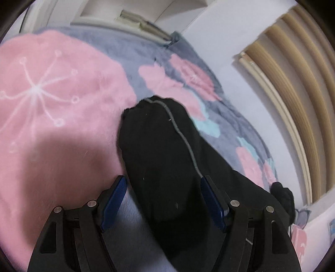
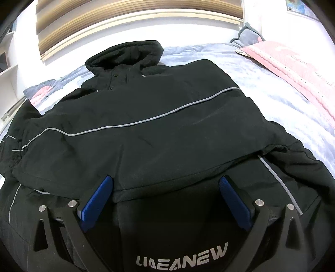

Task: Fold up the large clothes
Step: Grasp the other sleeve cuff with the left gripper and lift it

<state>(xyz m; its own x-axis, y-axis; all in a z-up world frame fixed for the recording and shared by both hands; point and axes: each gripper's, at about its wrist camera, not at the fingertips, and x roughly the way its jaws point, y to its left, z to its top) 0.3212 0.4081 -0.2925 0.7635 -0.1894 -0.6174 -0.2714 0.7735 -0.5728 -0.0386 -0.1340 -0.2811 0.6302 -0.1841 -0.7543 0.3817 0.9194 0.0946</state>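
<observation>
A large black hooded jacket [image 2: 159,113] with grey piping lies spread on the bed, hood [image 2: 125,56] at the far end and white lettering near its hem. My right gripper [image 2: 166,184] is open, low over the near part of the jacket, fingers either side of a fold edge. In the left wrist view a black sleeve [image 1: 161,150] with a grey stripe runs away from me over the blanket. My left gripper [image 1: 163,182] is open, with the sleeve lying between its blue pads, not pinched.
The bed is covered by a grey blanket with pink flowers [image 1: 62,94]. A pink knitted cloth [image 2: 297,69] lies at the far right of the bed. A white wall with a wooden slatted panel [image 2: 136,18] stands behind the bed.
</observation>
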